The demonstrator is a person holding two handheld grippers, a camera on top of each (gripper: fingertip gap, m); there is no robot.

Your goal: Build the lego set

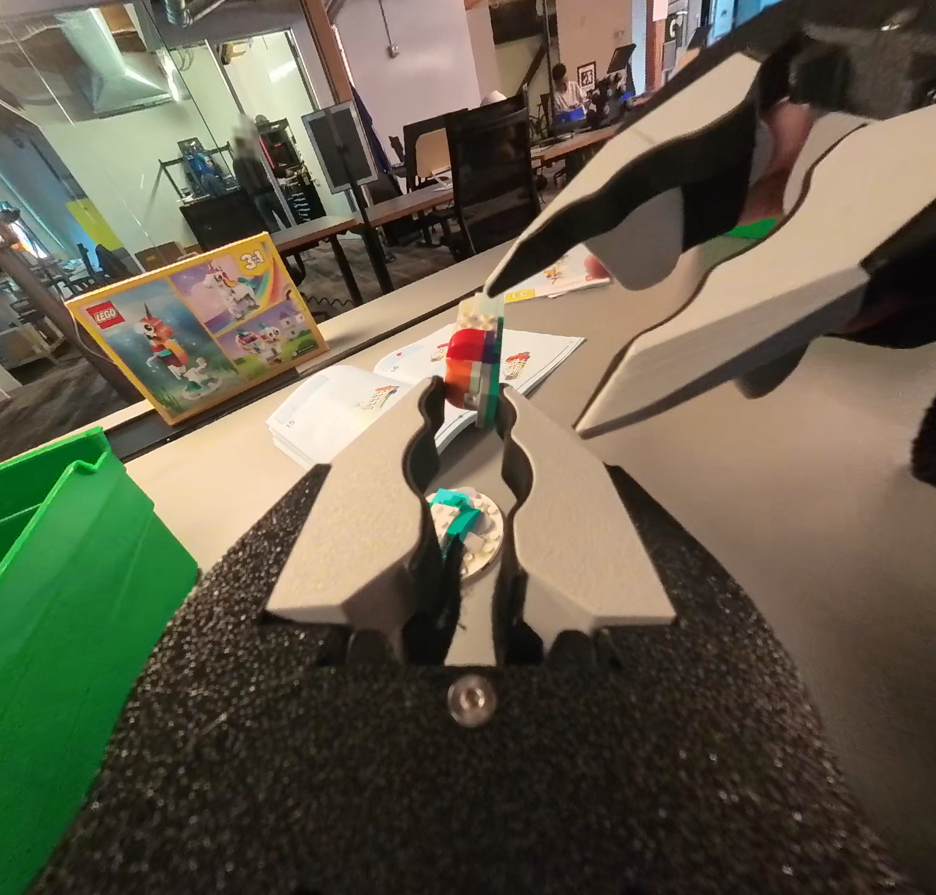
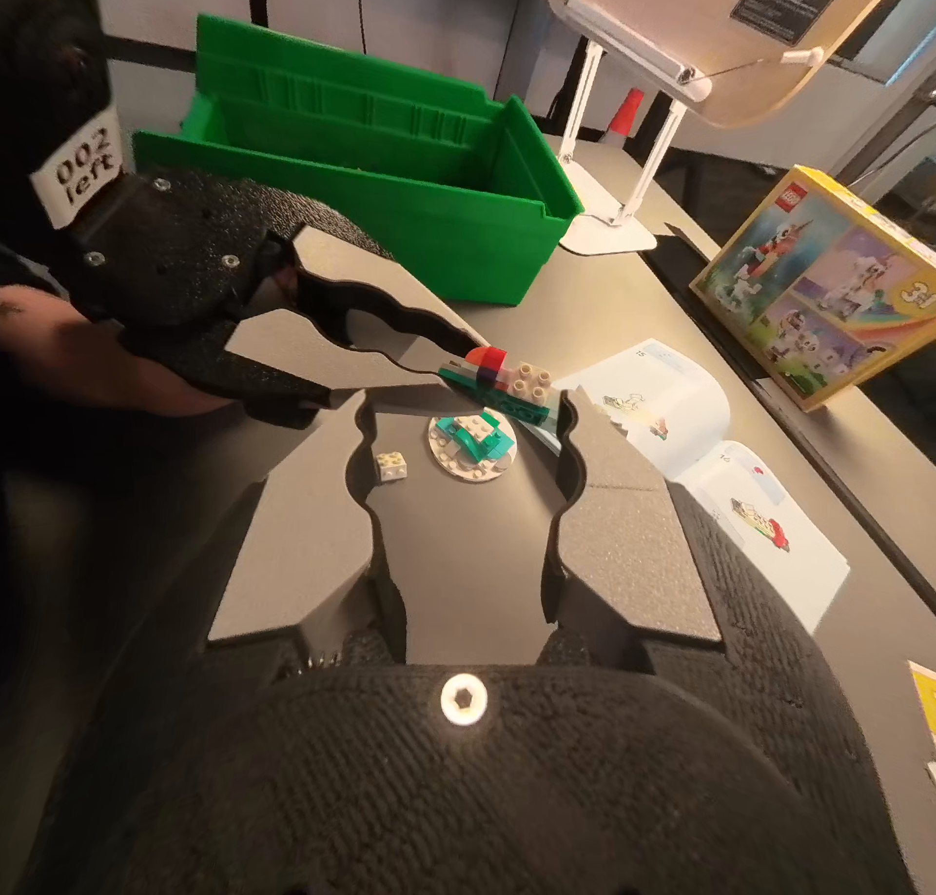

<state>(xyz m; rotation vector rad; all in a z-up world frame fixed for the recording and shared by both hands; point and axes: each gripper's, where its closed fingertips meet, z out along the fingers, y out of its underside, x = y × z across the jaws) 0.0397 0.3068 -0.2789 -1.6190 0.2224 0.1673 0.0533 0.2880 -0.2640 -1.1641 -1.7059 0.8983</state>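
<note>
Above the round base (image 2: 471, 457), the left gripper (image 1: 468, 399) pinches the colourful subassembly (image 1: 473, 369) while the right gripper (image 2: 461, 404), wide open and empty, probably must next steady or press its tan brick (image 2: 529, 381).

Two grippers (image 2: 458, 404) (image 2: 458, 364); one green bin (image 2: 385, 222); one set box (image 2: 830, 293); one open booklet (image 2: 709, 465); one loose white brick (image 2: 391, 465); two brick assemblies (image 2: 499, 381) (image 2: 471, 442).

1. My right gripper (image 2: 461, 404) has its jaws spread wide over the tabletop (image 2: 633, 308).
2. Between them I see a round white base (image 2: 471, 447) and a small white brick (image 2: 391, 465).
3. The left gripper (image 2: 456, 364) pinches a multicoloured assembly (image 2: 499, 381).
4. The green bin (image 2: 354, 161) sits far left.
</note>
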